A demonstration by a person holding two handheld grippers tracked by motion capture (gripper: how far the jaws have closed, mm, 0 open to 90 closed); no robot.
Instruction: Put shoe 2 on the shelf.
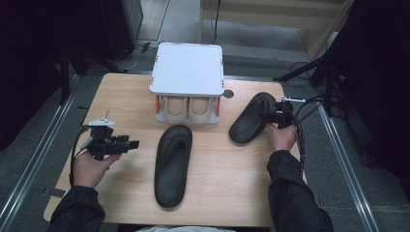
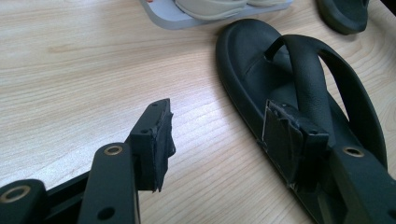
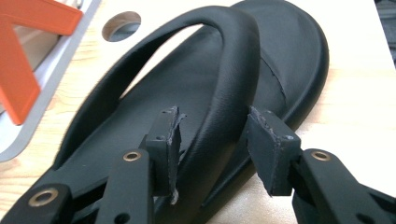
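Even overhead light falls on the pale wooden surface (image 1: 125,96) in the high view, while the room around it sinks to near black at both sides. The picture is soft and slightly grainy. The white rack top (image 1: 188,67) is bright but not blown out. Shadows under the sandals (image 1: 173,164) are faint. In the left gripper view the wood shows a broad pale sheen, and the near jaws are a little blurred. In the right gripper view the surface at far right is washed out.

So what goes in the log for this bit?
left gripper: open, beside middle sandal | right gripper: open, jaws around strap of right sandal | rack: beige shoes inside
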